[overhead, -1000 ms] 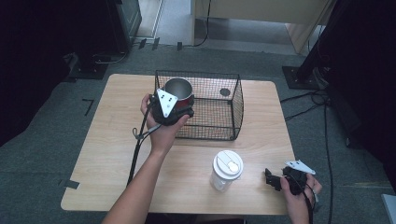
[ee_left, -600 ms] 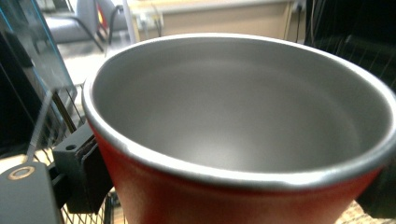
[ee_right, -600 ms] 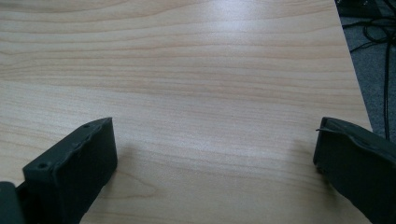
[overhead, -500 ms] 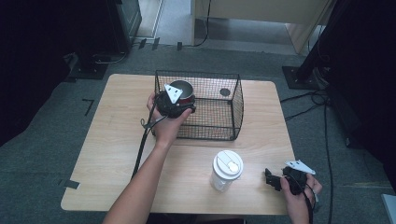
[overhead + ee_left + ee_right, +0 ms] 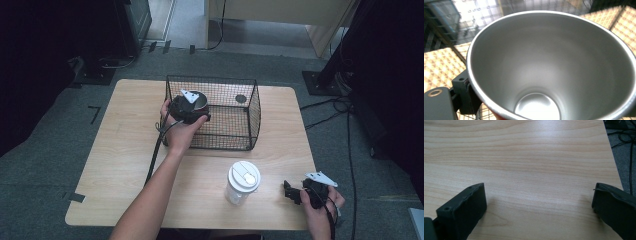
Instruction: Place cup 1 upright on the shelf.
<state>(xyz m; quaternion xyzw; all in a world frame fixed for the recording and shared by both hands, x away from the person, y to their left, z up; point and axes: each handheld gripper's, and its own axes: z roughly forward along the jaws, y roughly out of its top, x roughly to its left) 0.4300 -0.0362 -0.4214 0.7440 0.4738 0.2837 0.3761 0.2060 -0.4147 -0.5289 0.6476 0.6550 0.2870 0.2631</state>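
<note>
On the wooden table [image 5: 125,135], our left tongs [image 5: 192,107] grip a metal cup [image 5: 554,67] over the wire basket [image 5: 235,117]. Our right tongs [image 5: 539,212] rest wide open.

silver steel cup [image 5: 554,67], black wire basket [image 5: 235,90], pale woodgrain table [image 5: 529,157], white cup lid [image 5: 244,175]

In the left gripper view the steel cup [image 5: 554,65] runs off the right and bottom edges — one jaw hides behind it. From above, the left gripper [image 5: 196,111] covers most of the cup — its outer wall stays unseen.
</note>
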